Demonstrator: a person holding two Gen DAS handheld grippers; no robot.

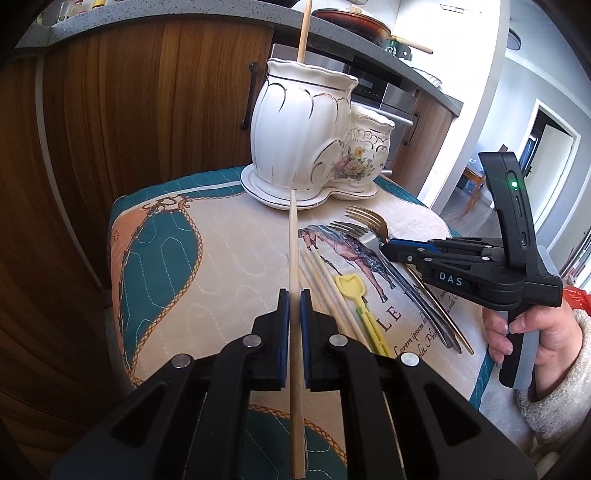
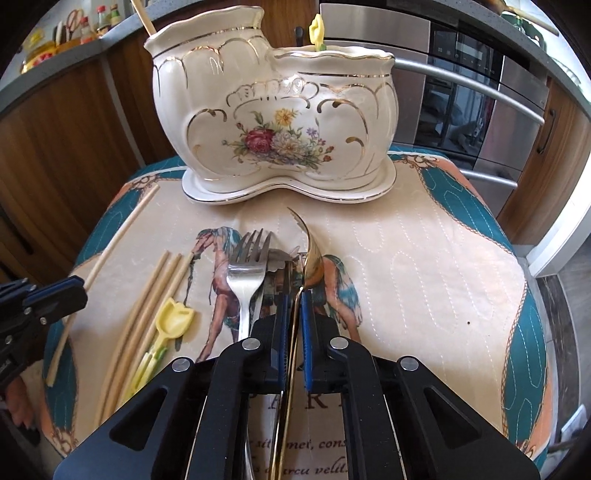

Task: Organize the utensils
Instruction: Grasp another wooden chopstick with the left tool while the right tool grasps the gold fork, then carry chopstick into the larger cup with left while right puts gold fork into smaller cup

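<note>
A white floral two-pot ceramic holder [image 2: 273, 122] stands on its saucer at the back of the mat; it also shows in the left wrist view [image 1: 306, 136]. One chopstick [image 1: 303, 31] stands in its tall pot, a yellow pick [image 2: 317, 31] in the low pot. My left gripper [image 1: 294, 295] is shut on a wooden chopstick [image 1: 293, 236] pointing at the holder. My right gripper [image 2: 294, 295] is shut on a gold fork [image 2: 312, 254], turned on edge. Silver forks [image 2: 245, 273], several chopsticks [image 2: 147, 306] and a yellow pick [image 2: 171, 321] lie on the mat.
The quilted mat [image 2: 424, 266] covers a small table in front of wooden cabinets [image 1: 147, 110] and a steel oven [image 2: 476, 96]. The right gripper's body [image 1: 480, 266] and the hand holding it sit at the right of the left wrist view.
</note>
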